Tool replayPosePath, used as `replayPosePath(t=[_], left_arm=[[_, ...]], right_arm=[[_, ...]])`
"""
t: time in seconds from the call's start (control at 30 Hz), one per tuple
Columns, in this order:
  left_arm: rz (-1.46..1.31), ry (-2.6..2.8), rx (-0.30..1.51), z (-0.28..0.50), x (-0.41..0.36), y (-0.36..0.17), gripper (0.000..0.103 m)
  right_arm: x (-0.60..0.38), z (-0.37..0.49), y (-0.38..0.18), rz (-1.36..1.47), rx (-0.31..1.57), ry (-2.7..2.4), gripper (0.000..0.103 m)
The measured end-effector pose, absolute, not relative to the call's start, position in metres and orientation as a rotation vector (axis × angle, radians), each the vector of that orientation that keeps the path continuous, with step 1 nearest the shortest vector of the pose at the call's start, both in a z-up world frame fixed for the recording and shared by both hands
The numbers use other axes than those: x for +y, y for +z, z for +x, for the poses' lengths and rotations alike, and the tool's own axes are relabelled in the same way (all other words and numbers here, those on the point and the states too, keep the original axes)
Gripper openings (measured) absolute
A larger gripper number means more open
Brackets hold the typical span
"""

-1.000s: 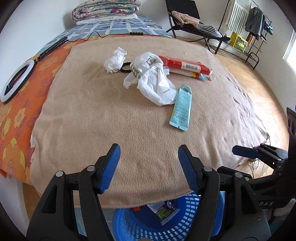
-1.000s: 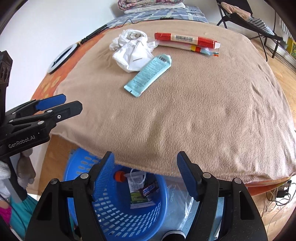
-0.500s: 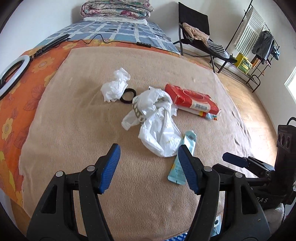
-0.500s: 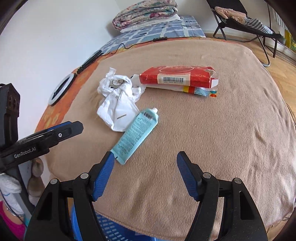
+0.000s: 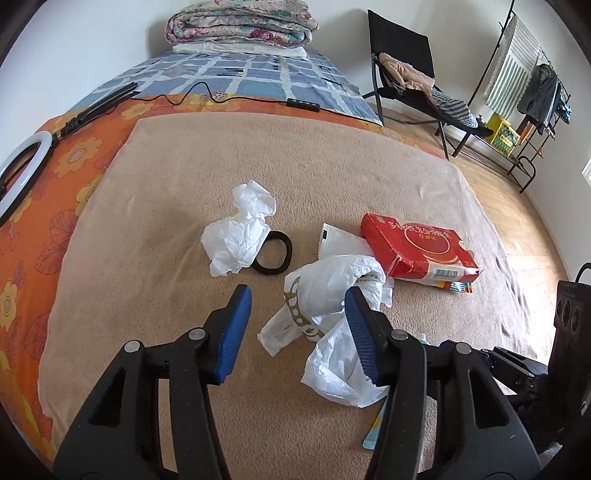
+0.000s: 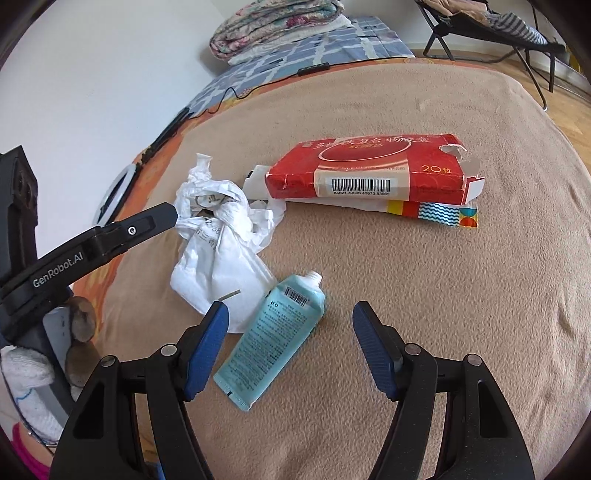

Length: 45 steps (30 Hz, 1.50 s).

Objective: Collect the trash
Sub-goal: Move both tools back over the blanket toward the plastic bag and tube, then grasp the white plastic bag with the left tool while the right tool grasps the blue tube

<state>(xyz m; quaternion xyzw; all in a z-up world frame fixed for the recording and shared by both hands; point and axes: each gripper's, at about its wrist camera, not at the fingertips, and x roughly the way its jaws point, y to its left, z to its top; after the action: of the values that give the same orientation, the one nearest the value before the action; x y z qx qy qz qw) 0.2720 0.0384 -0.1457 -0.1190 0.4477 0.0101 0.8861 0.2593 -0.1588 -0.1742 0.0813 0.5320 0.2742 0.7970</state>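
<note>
Trash lies on a tan blanket (image 5: 155,229). A crumpled white plastic bag (image 5: 332,288) lies between and just past my open left gripper (image 5: 299,310); it also shows in the right wrist view (image 6: 221,254). A crumpled white tissue (image 5: 240,232) rests against a black ring (image 5: 275,253). A torn red box (image 6: 369,170) lies on a flat colourful packet (image 6: 436,214). A teal tube (image 6: 273,336) lies flat between the fingers of my open right gripper (image 6: 290,328). Both grippers are empty.
An orange flowered sheet (image 5: 44,206) with a white ring light (image 5: 18,170) lies to the left. Folded quilts (image 5: 240,24) sit at the bed's far end. A black chair with clothes (image 5: 410,81) and a clothes rack (image 5: 532,88) stand on the wooden floor at right.
Both grippers have moved from over the blue basket at the bed's edge forward over the blanket. The left now reaches the plastic bag, the right the teal tube. Both stayed open.
</note>
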Motion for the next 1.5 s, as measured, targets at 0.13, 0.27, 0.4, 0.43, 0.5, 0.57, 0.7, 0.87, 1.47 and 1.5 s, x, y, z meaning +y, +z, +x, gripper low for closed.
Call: replayPosePath(t=[0.13, 0.27, 0.4, 0.43, 0.5, 0.57, 0.7, 0.87, 1.47, 1.5], left_arm=[[-0.267, 0.028, 0.938, 0.278, 0.04, -0.152, 0.045], [-0.261, 0.019, 0.966, 0.282, 0.037, -0.16, 0.028], [-0.257, 0.021, 0.96, 0.282, 0.037, -0.163, 0.026], [-0.262, 0.023, 0.96, 0.282, 0.038, -0.163, 0.025], [-0.261, 0.031, 0.956, 0.282, 0.039, -0.162, 0.024], [-0.259, 0.037, 0.953, 0.281, 0.04, -0.161, 0.023], [-0.235, 0.054, 0.942, 0.276, 0.043, -0.157, 0.022], [-0.221, 0.067, 0.914, 0.265, 0.05, -0.142, 0.022], [-0.106, 0.025, 0.843, 0.177, 0.042, -0.085, 0.022], [-0.104, 0.019, 0.843, 0.171, 0.04, -0.083, 0.022]], right_arm=[[-0.158, 0.271, -0.185, 0.186, 1.158, 0.566, 0.064], [-0.154, 0.274, -0.185, 0.164, 1.145, 0.562, 0.064], [-0.144, 0.265, -0.184, 0.074, 1.121, 0.55, 0.053], [-0.142, 0.263, -0.184, 0.044, 1.113, 0.546, 0.05], [-0.139, 0.26, -0.183, 0.007, 1.104, 0.54, 0.033], [-0.141, 0.26, -0.183, 0.007, 1.108, 0.549, 0.022], [-0.144, 0.257, -0.181, 0.015, 1.101, 0.556, 0.02], [-0.14, 0.251, -0.165, -0.015, 1.049, 0.558, 0.018], [-0.148, 0.196, -0.102, -0.113, 0.914, 0.584, 0.018], [-0.149, 0.191, -0.101, -0.12, 0.911, 0.588, 0.018]])
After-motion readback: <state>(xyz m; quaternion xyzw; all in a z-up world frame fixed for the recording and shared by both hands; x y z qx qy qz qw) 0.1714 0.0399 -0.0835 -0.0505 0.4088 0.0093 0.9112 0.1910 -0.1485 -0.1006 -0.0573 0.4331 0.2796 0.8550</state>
